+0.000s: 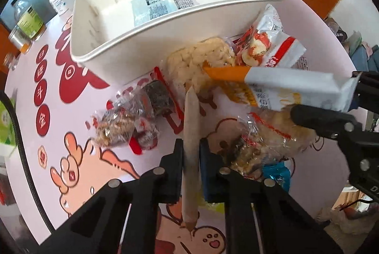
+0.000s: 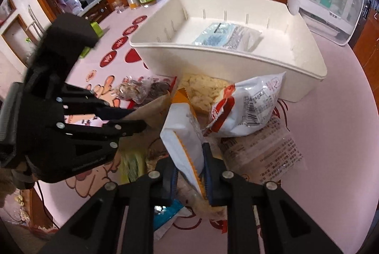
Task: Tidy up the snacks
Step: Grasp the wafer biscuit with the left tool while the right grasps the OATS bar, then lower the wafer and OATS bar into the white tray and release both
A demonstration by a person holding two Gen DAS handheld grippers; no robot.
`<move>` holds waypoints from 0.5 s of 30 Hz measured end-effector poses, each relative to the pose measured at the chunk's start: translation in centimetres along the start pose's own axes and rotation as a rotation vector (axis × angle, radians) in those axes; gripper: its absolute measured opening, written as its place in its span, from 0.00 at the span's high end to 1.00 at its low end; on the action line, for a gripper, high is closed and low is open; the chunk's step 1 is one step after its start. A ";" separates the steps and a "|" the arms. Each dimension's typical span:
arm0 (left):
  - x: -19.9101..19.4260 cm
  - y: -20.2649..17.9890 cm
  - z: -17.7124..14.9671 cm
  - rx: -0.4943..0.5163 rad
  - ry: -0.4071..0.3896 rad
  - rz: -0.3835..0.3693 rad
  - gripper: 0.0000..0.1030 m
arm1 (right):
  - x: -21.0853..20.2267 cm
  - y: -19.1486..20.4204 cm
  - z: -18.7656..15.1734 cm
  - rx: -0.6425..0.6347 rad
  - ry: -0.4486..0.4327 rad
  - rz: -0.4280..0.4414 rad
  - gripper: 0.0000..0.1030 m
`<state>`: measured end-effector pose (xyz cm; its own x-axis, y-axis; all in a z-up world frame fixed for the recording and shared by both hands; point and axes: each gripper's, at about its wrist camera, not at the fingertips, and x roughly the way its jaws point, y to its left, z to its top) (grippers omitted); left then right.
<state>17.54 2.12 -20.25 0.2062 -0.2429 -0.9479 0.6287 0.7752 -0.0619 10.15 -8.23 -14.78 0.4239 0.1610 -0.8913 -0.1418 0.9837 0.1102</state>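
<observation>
The left hand-held gripper point(image 1: 191, 154) is pinched tight on a flat brown paper packet point(image 1: 190, 135). It grips the packet on its thin edge, likely so it can lift it off the heap without dragging the other snacks. Just beside it, the right hand-held gripper point(image 2: 189, 173) is squeezed on one end of a white and orange snack bag point(image 2: 183, 137), which sticks up and out from the jaws. Both snacks seem picked up, ready to go in the bin.

A little farther out, more snacks lie in a heap on the pink desk point(image 1: 78, 109): clear bags of dark nutty bars point(image 1: 132, 121), a bag of pale puffed snacks point(image 1: 201, 59) and a red and white bag point(image 2: 246, 107). They sit right in front of the cream bin point(image 1: 99, 40), so the trip is short.

Farthest off, inside the bin, one silvery blue packet point(image 2: 222, 38) lies flat on the bottom.

The left view shows the brown packet edge-on, like a stick. The right view shows its wide side. Only the right view shows the white appliance point(image 2: 331, 0) behind the bin.
</observation>
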 end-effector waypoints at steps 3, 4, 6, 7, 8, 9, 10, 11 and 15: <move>-1.2 0.0 -0.5 -0.035 -0.021 -0.001 0.90 | -1.4 0.2 0.0 -0.012 -0.033 0.011 0.83; -1.5 0.0 -0.8 -0.050 -0.033 0.000 0.90 | -1.9 0.3 -0.1 -0.012 -0.045 0.019 0.83; -2.7 0.0 -1.2 -0.087 -0.056 -0.012 0.90 | -3.0 0.3 -0.1 -0.014 -0.066 0.030 0.83; -3.4 0.2 -1.2 -0.104 -0.069 -0.016 0.90 | -3.5 0.2 -0.1 -0.015 -0.076 0.034 0.83; -4.4 0.1 -1.3 -0.120 -0.088 -0.020 0.90 | -4.2 0.2 -0.1 -0.016 -0.089 0.038 0.83; -5.2 0.1 -1.4 -0.132 -0.103 -0.022 0.90 | -4.6 0.1 -0.1 -0.018 -0.098 0.042 0.83; -5.9 0.3 -1.4 -0.141 -0.115 -0.022 0.90 | -5.2 0.2 -0.3 -0.018 -0.110 0.045 0.83; -6.8 0.2 -1.5 -0.148 -0.134 -0.018 0.90 | -5.8 0.1 -0.3 -0.018 -0.121 0.048 0.83; -10.6 0.0 -1.4 -0.175 -0.209 -0.002 0.90 | -8.4 0.0 -0.2 -0.028 -0.167 0.066 0.83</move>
<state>14.35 5.52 -10.69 0.3664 -0.3457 -0.8639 0.4939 0.8591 -0.1343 6.46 -9.62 -7.41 0.5548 0.2387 -0.7970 -0.1981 0.9683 0.1521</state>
